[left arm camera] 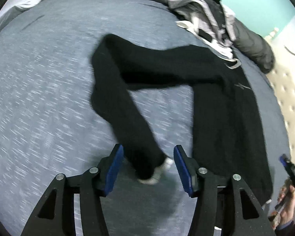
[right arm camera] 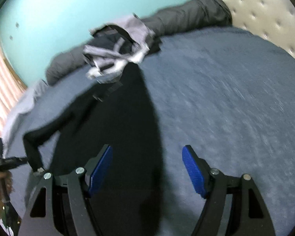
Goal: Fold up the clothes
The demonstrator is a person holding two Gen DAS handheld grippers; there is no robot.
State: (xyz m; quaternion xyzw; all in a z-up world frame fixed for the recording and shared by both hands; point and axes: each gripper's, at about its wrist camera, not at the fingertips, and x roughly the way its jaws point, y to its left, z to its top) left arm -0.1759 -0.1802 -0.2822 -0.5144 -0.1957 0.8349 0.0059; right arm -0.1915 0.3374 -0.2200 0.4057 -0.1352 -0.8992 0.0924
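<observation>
A black long-sleeved top lies spread on a blue-grey bed, its body running toward the foot of the bed and one sleeve thrown out sideways, bent at the elbow and doubling back so that its pale cuff rests between the blue pads of the left gripper; that gripper's jaws stand wide apart, holding nothing, just over the cuff; the right gripper, likewise spread and empty, hangs over the body's near edge, one pad above the cloth and the other above bare bedding. Beyond the collar end, a crumpled heap of grey, black and white clothes touches or overlaps the top, with a dark rolled duvet behind it along the turquoise wall. The top looks light, limp and soft, a knit or fleece that will sag and drag rather than hold a crease; both views are smeared by motion, so its weave can only be guessed. The cuff and the hem corners look the surest places to pinch; a hold at mid-panel would likely bunch the cloth. The sleeve lies only partly across, which suits a fold under way or cloth simply dropped so.
</observation>
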